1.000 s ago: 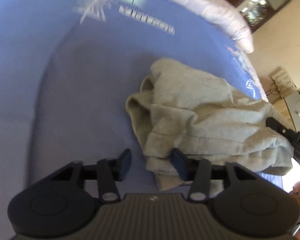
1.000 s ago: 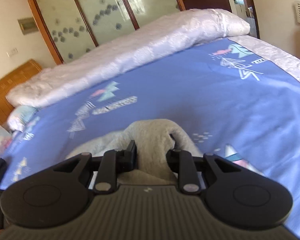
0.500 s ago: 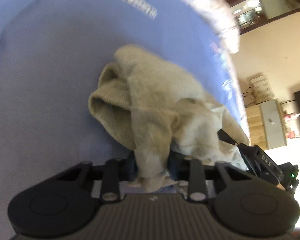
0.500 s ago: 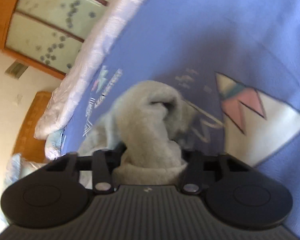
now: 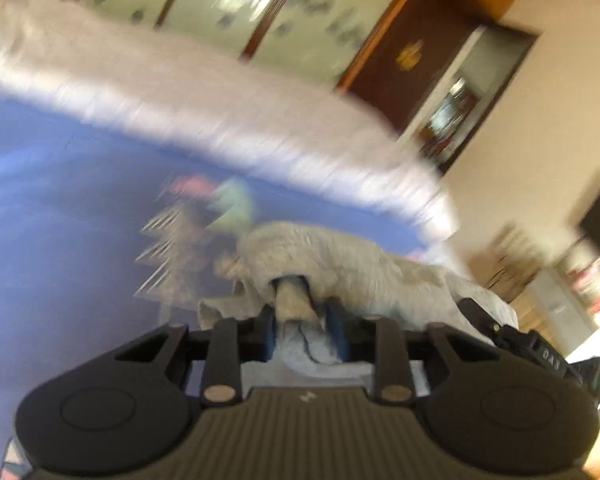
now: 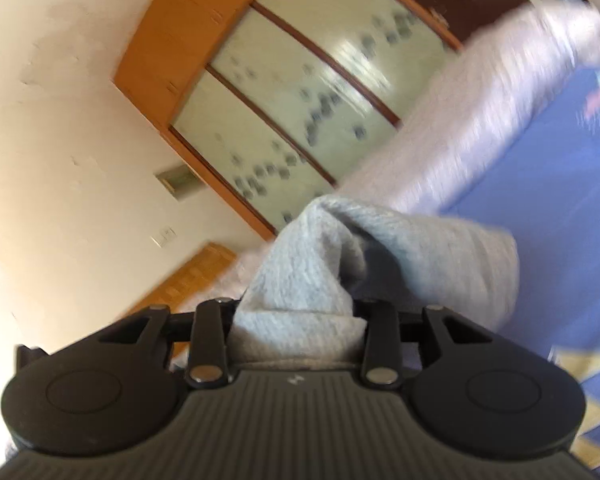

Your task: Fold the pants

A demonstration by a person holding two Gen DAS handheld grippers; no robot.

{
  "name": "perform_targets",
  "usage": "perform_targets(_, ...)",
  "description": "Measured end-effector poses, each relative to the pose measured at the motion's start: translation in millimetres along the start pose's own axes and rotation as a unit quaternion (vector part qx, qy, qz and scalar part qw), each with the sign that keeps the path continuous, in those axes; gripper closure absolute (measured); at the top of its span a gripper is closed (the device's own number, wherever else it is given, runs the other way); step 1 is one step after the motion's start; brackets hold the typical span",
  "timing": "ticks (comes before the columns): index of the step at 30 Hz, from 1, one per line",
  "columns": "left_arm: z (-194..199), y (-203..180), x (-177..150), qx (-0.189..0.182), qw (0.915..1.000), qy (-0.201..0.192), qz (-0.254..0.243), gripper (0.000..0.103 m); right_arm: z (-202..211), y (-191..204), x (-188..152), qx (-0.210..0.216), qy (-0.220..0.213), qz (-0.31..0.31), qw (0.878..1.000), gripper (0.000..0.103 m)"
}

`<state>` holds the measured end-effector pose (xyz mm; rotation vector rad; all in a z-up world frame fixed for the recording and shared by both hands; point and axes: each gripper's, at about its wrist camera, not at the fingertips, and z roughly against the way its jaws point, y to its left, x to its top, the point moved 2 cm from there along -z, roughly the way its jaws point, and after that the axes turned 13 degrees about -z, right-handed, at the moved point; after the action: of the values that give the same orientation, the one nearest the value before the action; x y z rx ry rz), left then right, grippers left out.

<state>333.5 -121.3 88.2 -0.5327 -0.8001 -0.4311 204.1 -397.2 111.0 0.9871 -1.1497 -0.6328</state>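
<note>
The grey pants (image 5: 340, 264) are bunched and lifted above the blue bed sheet (image 5: 60, 220). My left gripper (image 5: 304, 332) is shut on a fold of the pants, which drape forward over its fingers. My right gripper (image 6: 296, 316) is shut on another thick fold of the grey pants (image 6: 400, 256), which hang over and hide its fingertips. The right gripper's body also shows at the right edge of the left wrist view (image 5: 540, 352). Both views are motion-blurred.
A white quilt (image 5: 180, 112) lies along the far side of the bed. Behind it stand wardrobe doors with frosted glass (image 6: 300, 92) and a dark wooden door (image 5: 412, 52). A wooden headboard (image 6: 188, 276) is at the left. Furniture stands by the right wall (image 5: 556, 308).
Both grippers closed on the pants and rose off the bed, tilting upward so the wardrobe and walls came into view. The pants have lifted with them.
</note>
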Motion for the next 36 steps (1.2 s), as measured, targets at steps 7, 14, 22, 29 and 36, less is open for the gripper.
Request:
perform_targets(7,-48,45,-109,0.065,0.9855,0.137,0.077,0.06,14,-86,-53,-0.191,0.063,-0.107,0.974,0.041)
perform_targets(14,7,15,-126,0.039,0.9878,0.122,0.088,0.051,97,-47,-42,-0.206,-0.017,-0.056,0.977,0.041)
perform_targets(22,70,-65,-157,0.094,0.9866,0.132,-0.016,0.049,132,-23,-93,-0.223,0.035,-0.031,0.974,0.041)
perform_targets(29,127,-102,-202,0.13,0.9804,0.139,-0.05,0.049,150,-14,-149,-0.241,0.094,0.003,0.966,0.041)
perform_targets(36,157,-117,-229,0.158,0.976,0.137,-0.061,0.045,166,-4,-186,-0.232,0.113,0.003,0.966,0.037)
